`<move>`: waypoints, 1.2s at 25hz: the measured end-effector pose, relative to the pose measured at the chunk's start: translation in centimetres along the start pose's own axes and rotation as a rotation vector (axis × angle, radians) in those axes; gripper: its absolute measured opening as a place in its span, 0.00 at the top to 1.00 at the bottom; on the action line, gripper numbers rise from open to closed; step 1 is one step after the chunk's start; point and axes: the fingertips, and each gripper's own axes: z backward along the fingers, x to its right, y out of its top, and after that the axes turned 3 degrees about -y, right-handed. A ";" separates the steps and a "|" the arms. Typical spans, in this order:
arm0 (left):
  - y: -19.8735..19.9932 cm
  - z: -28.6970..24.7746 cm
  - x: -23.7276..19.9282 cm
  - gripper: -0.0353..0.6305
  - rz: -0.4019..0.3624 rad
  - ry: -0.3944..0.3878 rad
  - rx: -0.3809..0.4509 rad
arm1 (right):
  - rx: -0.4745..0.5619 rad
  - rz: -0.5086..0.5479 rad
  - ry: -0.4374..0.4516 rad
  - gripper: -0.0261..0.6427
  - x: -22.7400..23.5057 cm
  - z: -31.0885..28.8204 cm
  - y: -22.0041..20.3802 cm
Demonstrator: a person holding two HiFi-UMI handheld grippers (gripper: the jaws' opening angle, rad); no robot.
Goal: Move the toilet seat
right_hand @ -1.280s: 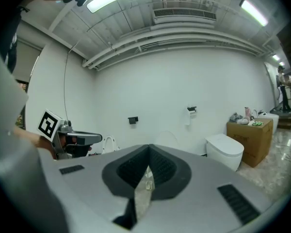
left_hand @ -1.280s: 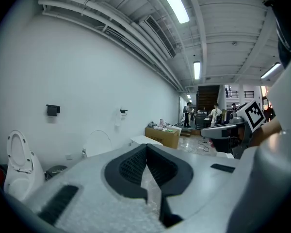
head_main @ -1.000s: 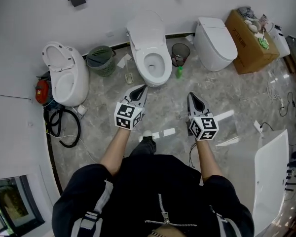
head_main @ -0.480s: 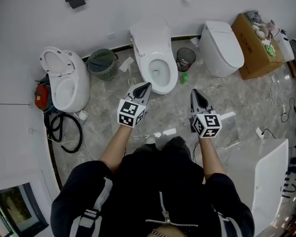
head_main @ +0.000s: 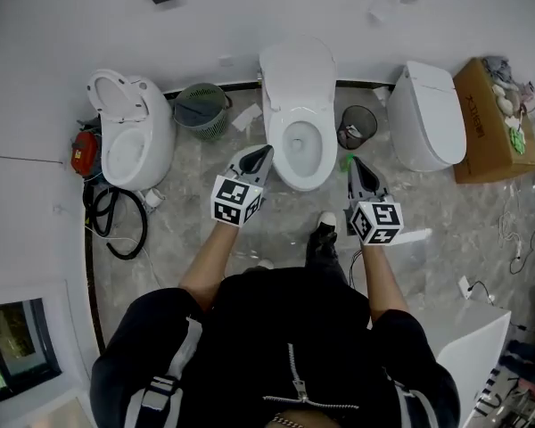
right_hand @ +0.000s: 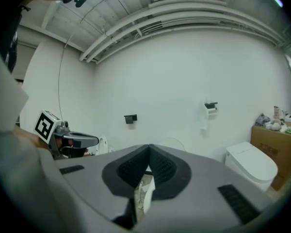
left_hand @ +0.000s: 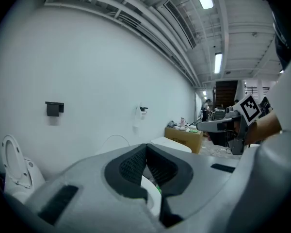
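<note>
A white toilet (head_main: 300, 136) stands against the wall at the middle, its lid (head_main: 296, 68) raised and the seat (head_main: 305, 146) down round the open bowl. My left gripper (head_main: 260, 156) hangs just left of the bowl, jaws shut and empty. On the bowl's right side my right gripper (head_main: 357, 164) is also shut with nothing in it. Both point toward the wall. In the left gripper view the shut jaws (left_hand: 146, 152) cover most of the toilet (left_hand: 153, 195). The right gripper view shows its closed tips (right_hand: 148, 153) before the white wall.
A second toilet (head_main: 129, 134) with its lid up stands at the left, beside a green basket (head_main: 201, 110). Right of the middle toilet are a black bin (head_main: 357, 127), a green bottle (head_main: 347, 161), a closed toilet (head_main: 432, 127) and a cardboard box (head_main: 493, 119). Hoses (head_main: 111, 230) lie at the left.
The person has stepped forward toward the middle toilet, which now lies between the two grippers. Both grippers stayed shut.
</note>
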 end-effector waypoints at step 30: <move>3.3 -16.5 -8.4 0.94 0.111 0.327 -0.046 | -0.097 -0.007 0.306 0.96 13.0 -20.1 3.9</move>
